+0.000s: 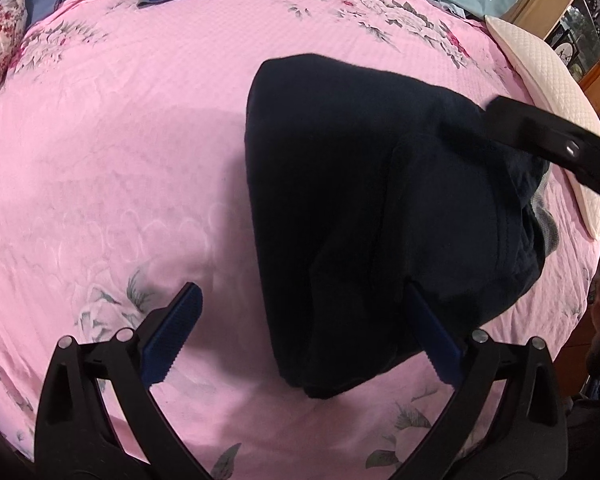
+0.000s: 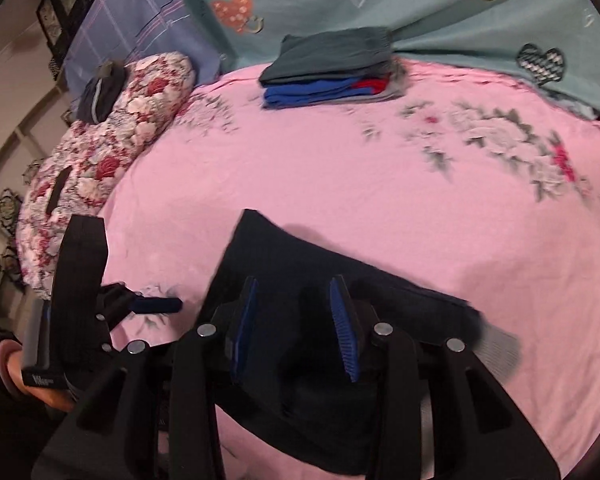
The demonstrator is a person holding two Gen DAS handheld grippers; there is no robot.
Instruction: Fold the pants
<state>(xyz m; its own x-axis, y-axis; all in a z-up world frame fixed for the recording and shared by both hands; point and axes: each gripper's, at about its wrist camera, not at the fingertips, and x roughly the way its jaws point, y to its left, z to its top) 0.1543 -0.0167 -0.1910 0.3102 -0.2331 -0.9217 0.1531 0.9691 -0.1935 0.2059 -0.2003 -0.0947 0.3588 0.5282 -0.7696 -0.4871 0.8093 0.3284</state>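
Dark navy pants [image 1: 360,208] lie folded into a thick bundle on the pink floral sheet [image 1: 112,152]. My left gripper [image 1: 303,288] stands wide open low over the bundle's near left edge. Its right pad overlaps the cloth and its left pad hangs over bare sheet, neither pressing. One black finger of the right gripper [image 1: 548,136], blurred, comes in at the bundle's far right corner. In the right wrist view the right gripper [image 2: 294,282] is shut on a fold of the pants [image 2: 300,264], with dark cloth filling the gap between its blue pads. A finger of the left gripper [image 2: 160,305] shows beside it.
A stack of folded clothes [image 2: 332,68] in grey, blue and red sits at the far side of the bed. A red floral pillow [image 2: 100,152] lies on the left and a white pillow [image 1: 548,92] on the right. A teal quilt [image 2: 380,0] lies behind. A hand [image 2: 20,368] holds the left gripper.
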